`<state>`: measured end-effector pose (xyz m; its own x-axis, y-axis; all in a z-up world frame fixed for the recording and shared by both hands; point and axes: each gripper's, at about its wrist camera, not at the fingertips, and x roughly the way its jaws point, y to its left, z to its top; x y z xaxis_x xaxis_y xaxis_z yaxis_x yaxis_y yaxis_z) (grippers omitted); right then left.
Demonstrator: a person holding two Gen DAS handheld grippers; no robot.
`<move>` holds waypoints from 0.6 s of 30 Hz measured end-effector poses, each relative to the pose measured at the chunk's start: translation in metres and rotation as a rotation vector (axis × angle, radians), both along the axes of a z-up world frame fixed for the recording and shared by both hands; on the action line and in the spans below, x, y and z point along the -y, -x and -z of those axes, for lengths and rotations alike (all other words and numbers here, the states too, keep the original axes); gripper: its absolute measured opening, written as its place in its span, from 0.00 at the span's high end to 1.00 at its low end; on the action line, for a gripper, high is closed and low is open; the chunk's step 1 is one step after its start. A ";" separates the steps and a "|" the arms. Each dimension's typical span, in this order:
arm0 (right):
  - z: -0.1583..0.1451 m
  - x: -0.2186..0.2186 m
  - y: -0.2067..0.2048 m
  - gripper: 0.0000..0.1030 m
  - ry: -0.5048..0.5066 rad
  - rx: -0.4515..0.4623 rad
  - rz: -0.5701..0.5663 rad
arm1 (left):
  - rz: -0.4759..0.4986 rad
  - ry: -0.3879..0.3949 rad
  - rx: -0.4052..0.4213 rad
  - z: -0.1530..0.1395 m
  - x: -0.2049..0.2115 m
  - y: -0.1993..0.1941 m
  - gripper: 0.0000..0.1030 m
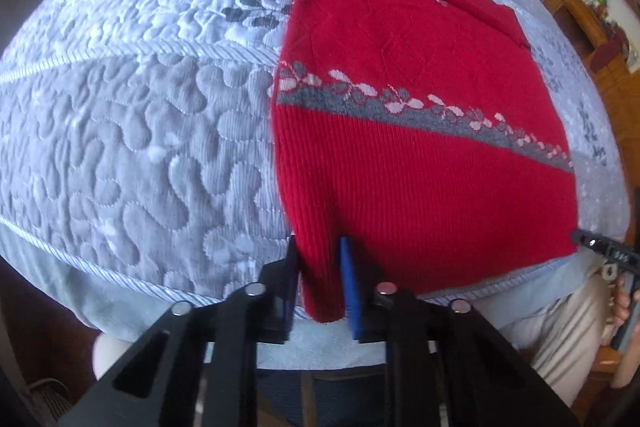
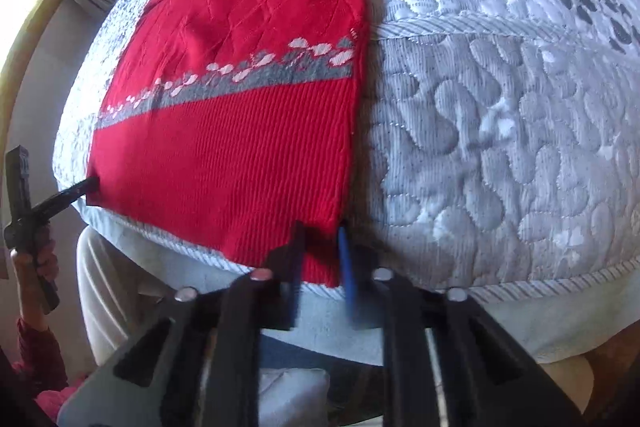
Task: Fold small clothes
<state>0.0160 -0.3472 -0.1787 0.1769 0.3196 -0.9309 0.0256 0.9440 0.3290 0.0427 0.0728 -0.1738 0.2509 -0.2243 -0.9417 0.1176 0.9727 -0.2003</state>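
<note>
Lying flat — red sweater (image 1: pixel 400 155), hem nearest, neck away.

The sweater (image 1: pixel 420 163) is bright red. A dark grey band (image 1: pixel 400 113) crosses it, topped by a row of pale pink and grey petal shapes; below the band the red knit runs in fine ribs, above it in faint diamond lines. Small pink-and-grey motifs dot the red part farthest above the band. The quilted cover (image 1: pixel 132 147) beside the sweater is pale grey-blue, stitched in winding, pebble-like loops, with white twisted-stripe piping and a cluster of dark grey leaf prints farther up. The left gripper (image 1: pixel 320 255) is black with a blue pad; the right gripper (image 2: pixel 322 239) is likewise black with blue.
</note>
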 end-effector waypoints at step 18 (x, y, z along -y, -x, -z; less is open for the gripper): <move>-0.070 0.029 -0.074 0.96 -0.158 0.106 0.066 | -0.133 0.210 0.108 -0.062 -0.031 -0.060 0.93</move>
